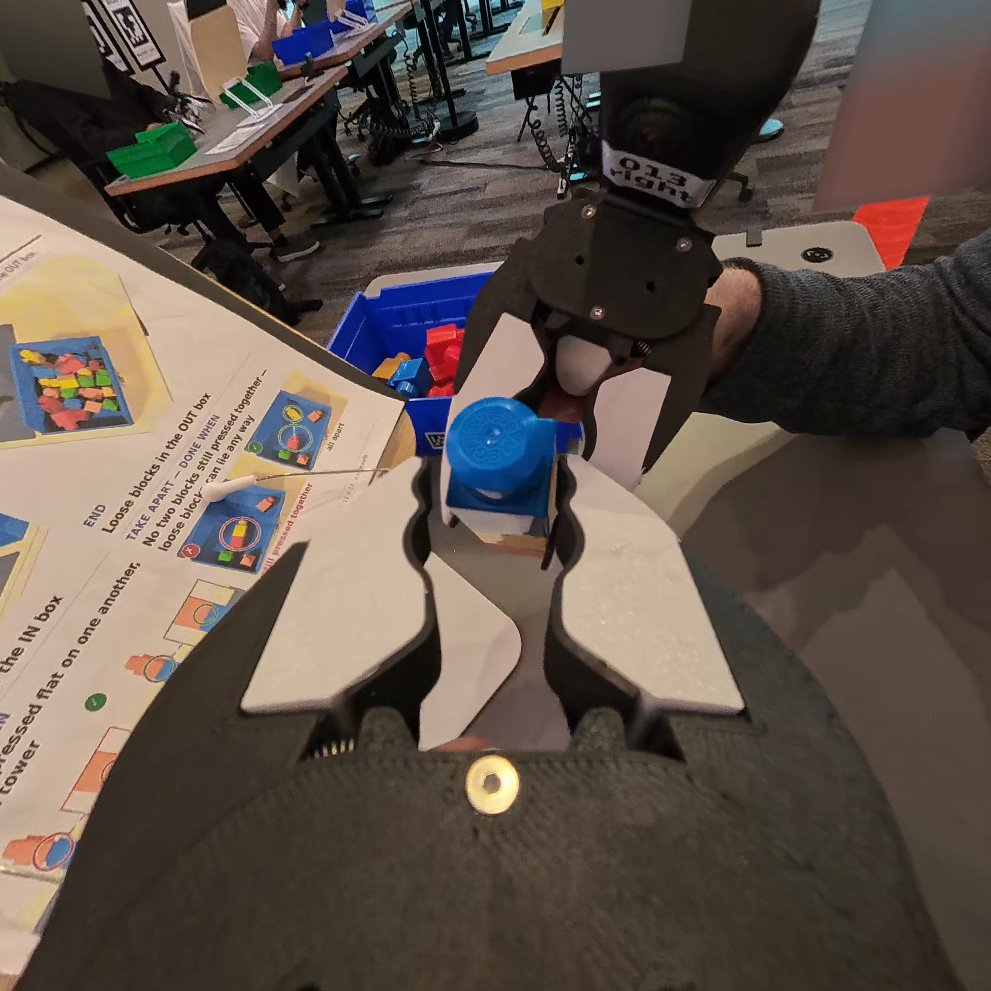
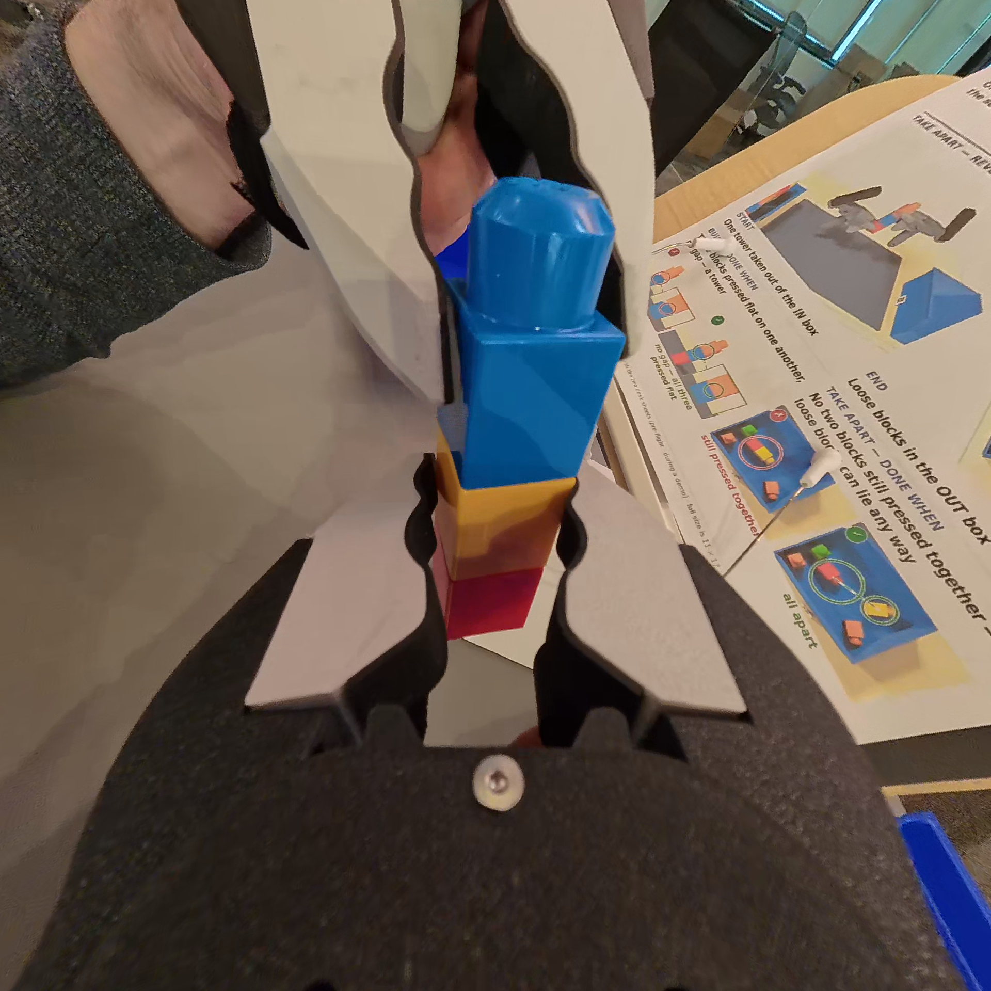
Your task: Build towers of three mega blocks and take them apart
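Blue block (image 2: 531, 397) both views; yellow (image 2: 498, 523), red (image 2: 490, 608) right-wrist only.

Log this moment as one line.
tower: three blocks joined | left gripper: shut on blue block | right gripper: shut on orange block | red block: free end

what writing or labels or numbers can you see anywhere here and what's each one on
I won't quote writing; here is where it stands.
instruction sheet: printed headings and captions, legible.
white band, high in the left wrist view: printed, legible.
blue block: raised lettering on its stud, too faint to read.
blue bin: front label mostly hidden.
marker boards: black-and-white patterns, print too small.
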Action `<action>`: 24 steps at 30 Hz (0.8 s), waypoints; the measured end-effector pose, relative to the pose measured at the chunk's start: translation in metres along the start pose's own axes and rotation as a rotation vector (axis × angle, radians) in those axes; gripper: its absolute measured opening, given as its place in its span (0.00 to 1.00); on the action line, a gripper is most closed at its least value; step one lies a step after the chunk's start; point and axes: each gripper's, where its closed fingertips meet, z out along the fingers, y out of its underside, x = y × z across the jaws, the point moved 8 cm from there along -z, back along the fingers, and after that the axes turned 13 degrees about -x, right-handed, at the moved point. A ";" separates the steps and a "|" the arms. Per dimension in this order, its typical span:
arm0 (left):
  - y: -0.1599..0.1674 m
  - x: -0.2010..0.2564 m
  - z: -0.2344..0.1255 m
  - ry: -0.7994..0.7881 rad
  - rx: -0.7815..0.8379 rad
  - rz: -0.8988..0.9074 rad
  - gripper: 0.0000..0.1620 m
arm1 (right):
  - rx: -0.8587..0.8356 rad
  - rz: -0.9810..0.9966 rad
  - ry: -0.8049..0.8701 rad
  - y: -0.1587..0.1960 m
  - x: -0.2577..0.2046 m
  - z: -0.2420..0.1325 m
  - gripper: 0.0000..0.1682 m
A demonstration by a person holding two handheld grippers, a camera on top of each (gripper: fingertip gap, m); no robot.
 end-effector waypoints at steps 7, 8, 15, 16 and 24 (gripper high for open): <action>0.002 -0.005 -0.003 0.002 0.039 -0.019 0.31 | 0.070 0.055 -0.035 0.001 0.006 -0.008 0.25; 0.002 -0.006 -0.003 0.003 0.040 -0.023 0.32 | 0.092 0.073 -0.046 0.001 0.008 -0.010 0.25; 0.008 -0.013 0.008 0.074 0.089 -0.079 0.36 | 0.351 0.264 -0.186 0.003 0.025 -0.030 0.24; 0.009 -0.014 0.011 0.082 0.089 -0.088 0.37 | 0.379 0.286 -0.202 0.003 0.027 -0.032 0.24; 0.004 -0.009 0.034 0.130 0.103 -0.103 0.39 | 0.486 0.356 -0.274 0.008 0.034 -0.033 0.24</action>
